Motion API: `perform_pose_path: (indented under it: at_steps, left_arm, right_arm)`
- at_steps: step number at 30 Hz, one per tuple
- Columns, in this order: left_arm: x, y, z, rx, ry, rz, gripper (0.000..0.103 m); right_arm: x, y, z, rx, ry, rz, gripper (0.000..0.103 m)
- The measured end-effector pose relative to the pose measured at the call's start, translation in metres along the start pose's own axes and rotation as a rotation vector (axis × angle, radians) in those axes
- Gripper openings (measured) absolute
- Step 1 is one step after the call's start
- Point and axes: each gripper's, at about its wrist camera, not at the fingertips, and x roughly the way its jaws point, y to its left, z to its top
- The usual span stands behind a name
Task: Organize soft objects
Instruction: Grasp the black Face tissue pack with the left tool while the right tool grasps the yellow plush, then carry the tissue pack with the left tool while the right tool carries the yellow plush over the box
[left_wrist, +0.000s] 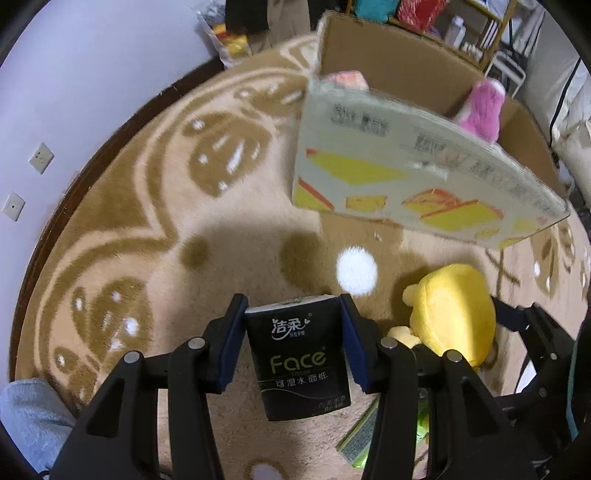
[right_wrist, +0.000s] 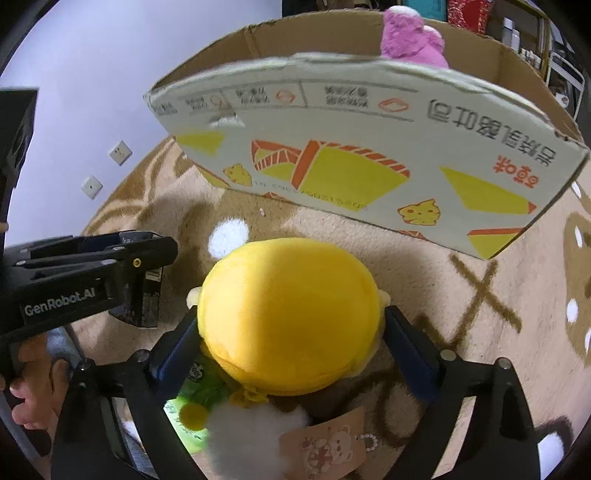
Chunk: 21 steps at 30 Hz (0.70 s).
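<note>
My left gripper (left_wrist: 293, 306) is shut on a black "Face" tissue pack (left_wrist: 297, 354) and holds it above the carpet. My right gripper (right_wrist: 291, 314) is shut on a yellow plush toy (right_wrist: 291, 314), which also shows in the left wrist view (left_wrist: 454, 310) to the right of the pack. The left gripper with the pack shows at the left of the right wrist view (right_wrist: 144, 288). An open cardboard box (left_wrist: 406, 177) stands ahead of both grippers (right_wrist: 369, 147). Inside it are a pink plush (left_wrist: 480, 107) and a pink-and-white soft item (left_wrist: 347, 79).
A tan patterned carpet (left_wrist: 166, 221) covers the floor. A green packet (right_wrist: 195, 391) and a paper tag (right_wrist: 325, 446) lie under the yellow plush. A wall with sockets (left_wrist: 40, 157) is to the left. Shelves (left_wrist: 480, 29) stand behind the box.
</note>
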Motion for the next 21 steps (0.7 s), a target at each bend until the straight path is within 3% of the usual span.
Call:
perform_pose_path:
  at_steps: [7,14,21]
  left_arm:
    - [-0.041,-0.005,-0.008,0.006,-0.156,0.042,0.048]
    - [-0.075,-0.006,-0.01,0.005,-0.316,0.09,0.048]
    - [-0.079,0.0,-0.003,0.005,-0.365,0.11,0.048]
  right_arm:
    - [-0.027,-0.017,0.0,0.086,-0.098,-0.015,0.095]
    - [-0.06,-0.029,0.001,0.133,-0.193,0.038,0.09]
    - [-0.09,-0.034,0.003,0.155,-0.277,0.047,0.09]
